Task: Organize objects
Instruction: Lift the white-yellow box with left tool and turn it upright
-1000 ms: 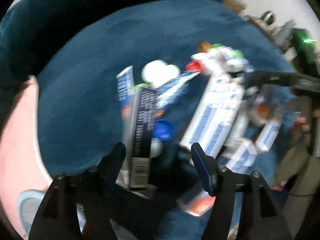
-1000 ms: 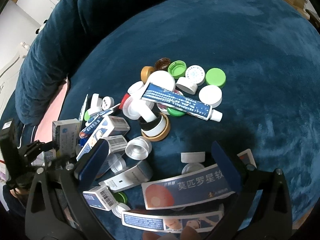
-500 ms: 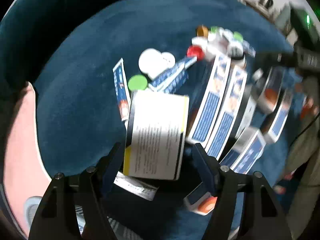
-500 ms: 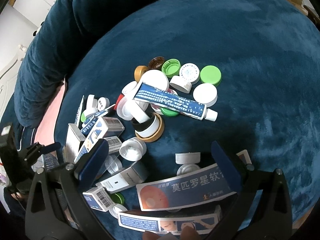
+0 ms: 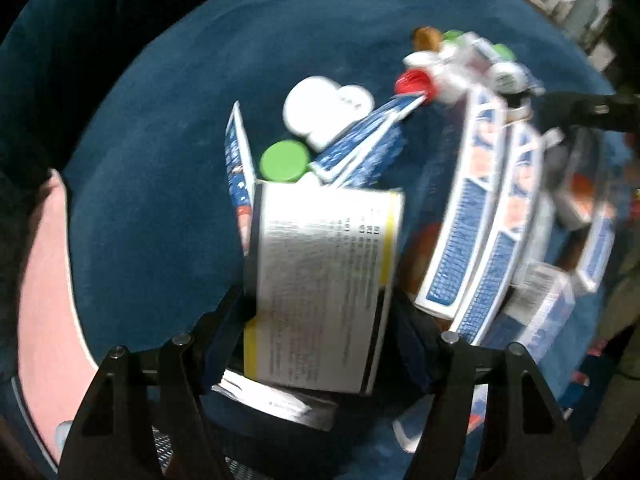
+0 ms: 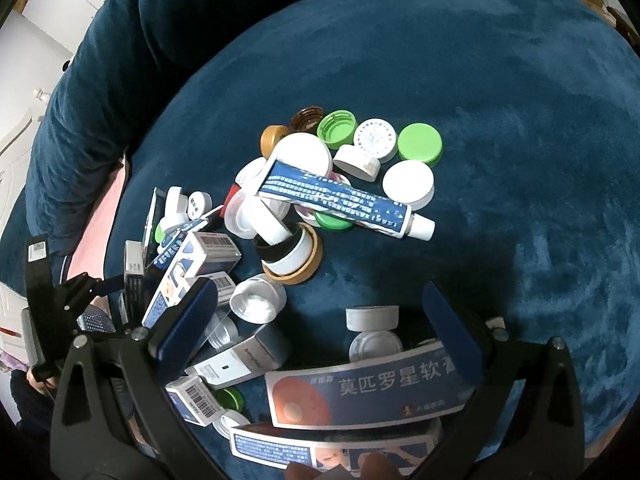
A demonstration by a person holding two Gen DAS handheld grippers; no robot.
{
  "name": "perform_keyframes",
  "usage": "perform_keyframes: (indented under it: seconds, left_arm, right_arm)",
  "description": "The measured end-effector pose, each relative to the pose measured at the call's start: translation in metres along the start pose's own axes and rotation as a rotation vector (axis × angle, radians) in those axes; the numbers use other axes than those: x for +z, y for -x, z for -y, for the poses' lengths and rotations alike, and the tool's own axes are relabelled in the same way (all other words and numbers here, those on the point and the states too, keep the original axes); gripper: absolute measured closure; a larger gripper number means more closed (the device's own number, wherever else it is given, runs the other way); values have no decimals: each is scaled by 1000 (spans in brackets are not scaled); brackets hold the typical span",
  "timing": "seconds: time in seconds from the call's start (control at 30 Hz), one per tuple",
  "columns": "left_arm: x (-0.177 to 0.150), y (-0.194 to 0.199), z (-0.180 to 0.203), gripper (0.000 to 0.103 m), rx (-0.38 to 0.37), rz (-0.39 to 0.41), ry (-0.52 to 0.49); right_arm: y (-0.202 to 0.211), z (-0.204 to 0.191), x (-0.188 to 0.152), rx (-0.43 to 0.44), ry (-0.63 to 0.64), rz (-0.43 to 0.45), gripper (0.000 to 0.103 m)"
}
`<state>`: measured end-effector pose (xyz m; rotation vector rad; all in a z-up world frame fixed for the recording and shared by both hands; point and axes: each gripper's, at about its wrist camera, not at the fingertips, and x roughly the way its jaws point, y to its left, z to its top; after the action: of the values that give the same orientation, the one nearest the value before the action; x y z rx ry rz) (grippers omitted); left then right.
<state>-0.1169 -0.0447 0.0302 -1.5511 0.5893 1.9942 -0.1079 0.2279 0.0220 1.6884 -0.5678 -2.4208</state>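
L gripper (image 5: 320,320) fingers clamp a white box (image 5: 324,280) w/ fine print. R gripper (image 6: 320,316) fingers spread wide, empty, above caps and boxes on blue cushion (image 6: 500,80).

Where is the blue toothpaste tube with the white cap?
In the right wrist view, the blue toothpaste tube with the white cap lies across the pile of bottle caps near the middle, its cap end pointing right, just below a round white lid.

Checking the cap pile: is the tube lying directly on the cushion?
No, the tube rests across several caps, raised off the cushion.
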Motion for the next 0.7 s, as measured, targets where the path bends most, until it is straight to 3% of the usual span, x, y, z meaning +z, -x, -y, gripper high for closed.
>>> perform_keyframes:
  seconds: [0.13,0.5,0.6,0.7]
  left_arm:
    - [1,11,-8,30,-17,45,29]
    - [3,-18,0,31,38,-35,-3]
    - [3,-17,-6,34,7,-17,40]
    - [4,-7,-10,34,27,13,75]
  right_arm:
    - [0,2,0,0,-8,0,0]
    - [-1,3,0,3,-17,-5,0]
    - [-1,4,0,4,-14,-4,0]
    - [-1,3,-1,1,-16,-2,0]
